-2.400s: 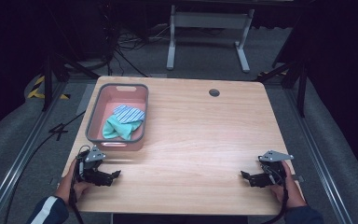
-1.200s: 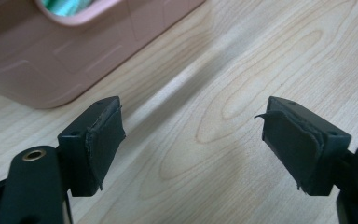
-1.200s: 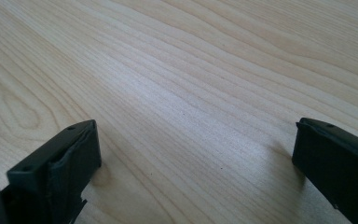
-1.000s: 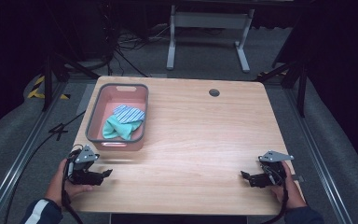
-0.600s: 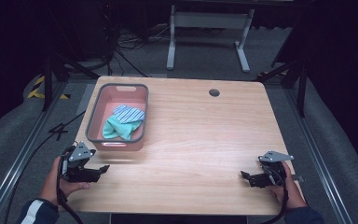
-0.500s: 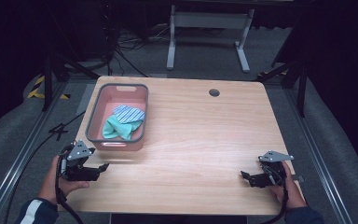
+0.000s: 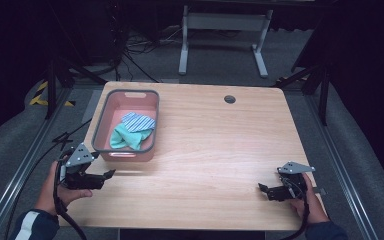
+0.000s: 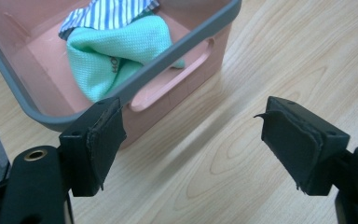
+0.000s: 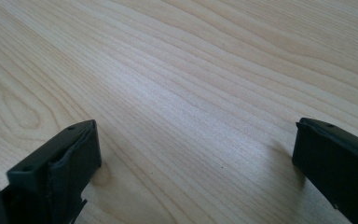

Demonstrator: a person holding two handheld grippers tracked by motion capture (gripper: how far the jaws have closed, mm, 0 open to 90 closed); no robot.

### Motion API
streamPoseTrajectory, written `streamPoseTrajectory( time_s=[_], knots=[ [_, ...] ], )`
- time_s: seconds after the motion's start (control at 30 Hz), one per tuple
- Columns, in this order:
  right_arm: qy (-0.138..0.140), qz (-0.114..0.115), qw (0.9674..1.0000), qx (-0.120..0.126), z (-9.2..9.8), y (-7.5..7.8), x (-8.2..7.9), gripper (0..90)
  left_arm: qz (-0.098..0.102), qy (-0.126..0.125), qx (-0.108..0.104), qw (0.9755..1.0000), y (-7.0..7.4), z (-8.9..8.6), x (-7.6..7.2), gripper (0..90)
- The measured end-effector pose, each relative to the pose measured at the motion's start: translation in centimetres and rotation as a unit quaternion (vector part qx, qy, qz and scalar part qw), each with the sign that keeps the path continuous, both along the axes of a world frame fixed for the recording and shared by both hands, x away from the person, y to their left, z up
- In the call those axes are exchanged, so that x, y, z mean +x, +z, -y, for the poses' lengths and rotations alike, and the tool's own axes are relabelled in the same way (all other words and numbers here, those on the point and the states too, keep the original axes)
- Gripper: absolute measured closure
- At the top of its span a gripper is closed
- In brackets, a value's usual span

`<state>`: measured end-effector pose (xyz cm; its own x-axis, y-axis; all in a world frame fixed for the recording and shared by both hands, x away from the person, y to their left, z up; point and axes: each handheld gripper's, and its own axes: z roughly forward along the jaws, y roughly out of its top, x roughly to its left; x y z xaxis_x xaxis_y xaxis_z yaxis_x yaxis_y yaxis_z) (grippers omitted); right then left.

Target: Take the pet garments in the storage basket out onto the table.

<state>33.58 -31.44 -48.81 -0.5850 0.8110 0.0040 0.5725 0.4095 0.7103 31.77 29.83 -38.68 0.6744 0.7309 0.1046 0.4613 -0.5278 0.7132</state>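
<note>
Left tool, jaws apart and empty, just opening further, sits at 7 o'clock of the pink bin holding a mint cloth. Right tool open on the counter.

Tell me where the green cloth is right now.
The green cloth lies inside the pink basket on the table's left side in the high view, partly under a striped cloth, just beyond the open left gripper.

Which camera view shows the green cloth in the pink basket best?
The left gripper view: the green cloth is close there, its weave clear, lying under a striped cloth in the pink basket. The high view shows it small and far. The right gripper view shows bare table.
</note>
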Motion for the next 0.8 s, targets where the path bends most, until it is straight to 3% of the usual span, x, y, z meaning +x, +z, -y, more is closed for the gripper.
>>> streamPoseTrajectory(
  time_s=[0.2,0.47,0.8],
  knots=[
    [0.0,0.0,1.0,0.0,0.0,0.0,0.0,1.3,0.016,-0.006,0.004,0.9998,1.3,0.4,0.6,21.1],
    [-0.001,0.0,1.0,0.0,0.0,0.0,0.0,1.3,0.021,-0.003,0.009,0.9997,2.1,0.8,2.3,20.8],
    [-0.001,0.0,1.0,0.0,0.0,0.0,0.0,1.3,-0.001,0.001,0.019,0.9998,2.3,1.7,5.8,20.4]
  ],
)
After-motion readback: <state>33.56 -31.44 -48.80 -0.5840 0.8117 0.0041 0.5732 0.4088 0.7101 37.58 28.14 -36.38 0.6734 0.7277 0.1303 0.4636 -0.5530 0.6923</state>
